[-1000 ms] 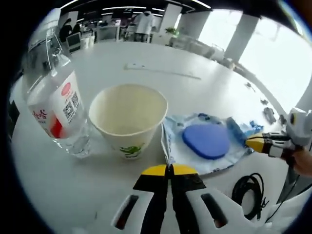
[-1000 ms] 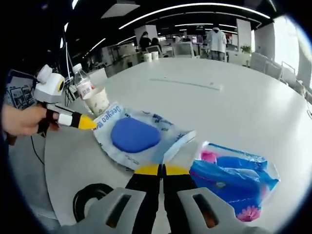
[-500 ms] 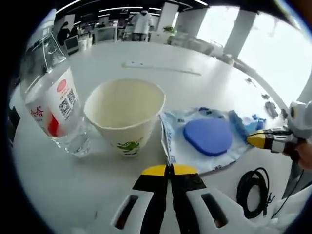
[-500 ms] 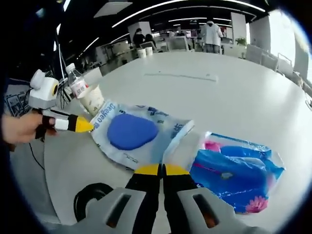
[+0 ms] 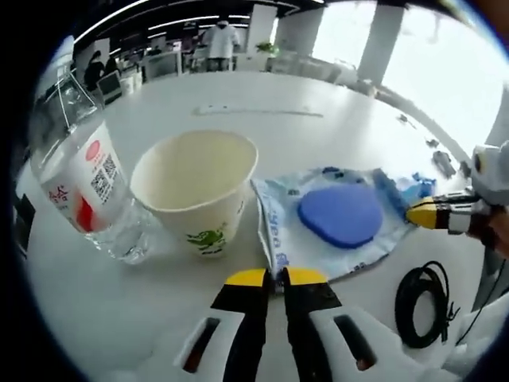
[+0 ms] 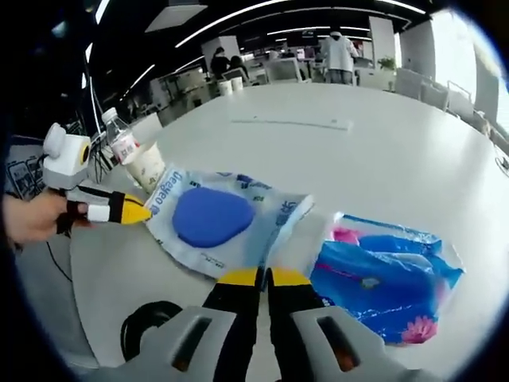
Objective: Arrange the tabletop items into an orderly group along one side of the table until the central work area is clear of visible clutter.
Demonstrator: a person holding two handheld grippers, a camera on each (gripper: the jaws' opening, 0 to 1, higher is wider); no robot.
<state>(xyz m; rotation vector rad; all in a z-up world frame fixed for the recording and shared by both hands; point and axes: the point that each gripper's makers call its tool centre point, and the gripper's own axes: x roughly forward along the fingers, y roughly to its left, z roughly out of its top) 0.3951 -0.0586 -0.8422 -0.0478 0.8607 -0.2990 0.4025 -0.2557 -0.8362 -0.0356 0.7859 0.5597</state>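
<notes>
I hold limp white plastic pouch with blue oval pad (image 5: pixel 338 216) by opposite edges, beside paper cup (image 5: pixel 196 187): left gripper (image 5: pixel 274 277) pinched on near edge, right gripper (image 6: pixel 256 276) seemingly clamped too. Light, floppy, slippery; edge grips best.

Long ceiling lights (image 6: pixel 318 9) are shining over an open office where desks with monitors (image 6: pixel 280 70) are standing, and bright windows (image 5: pixel 445 72) are glowing between white columns (image 5: pixel 378 30).
</notes>
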